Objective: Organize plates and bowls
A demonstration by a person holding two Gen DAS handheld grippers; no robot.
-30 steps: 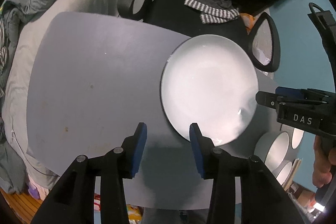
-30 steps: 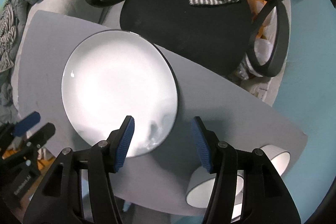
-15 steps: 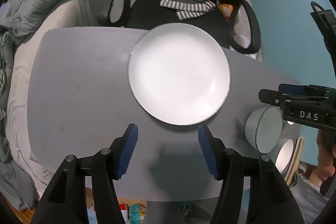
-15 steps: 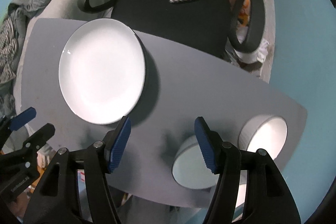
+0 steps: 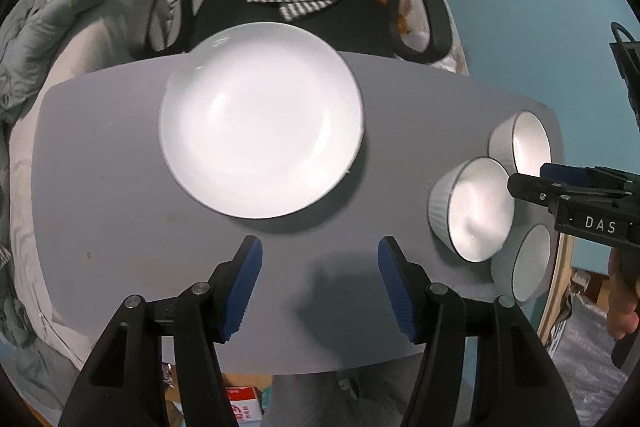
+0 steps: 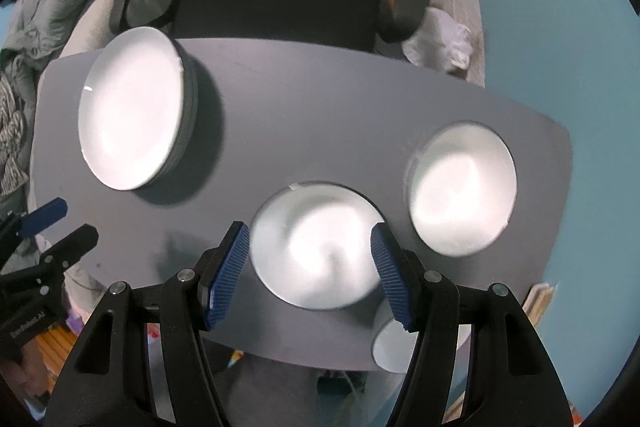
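Note:
A stack of white plates (image 5: 260, 119) (image 6: 132, 123) rests on the grey table (image 5: 100, 207) near its far edge. Three white bowls sit at the right end: a middle bowl (image 5: 480, 211) (image 6: 316, 247), a far bowl (image 5: 524, 143) (image 6: 460, 191) and a near bowl (image 5: 528, 267) (image 6: 392, 347). My left gripper (image 5: 320, 279) (image 6: 56, 227) hangs open over bare table in front of the plates, nothing between its fingers. My right gripper (image 6: 310, 275) (image 5: 532, 179) stands open above the middle bowl, whose rim shows between the blue pads without touching them.
A black office chair (image 5: 304, 23) with a striped garment stands behind the table. Bedding (image 5: 60, 39) piles up at the left, and a teal wall (image 5: 520, 7) lies to the right. The near bowl sits close to the table's front right edge.
Both grippers have drifted right, away from the plate rim they flanked, and their jaws have widened. The plates now sit left of them and the bowls have come into view.

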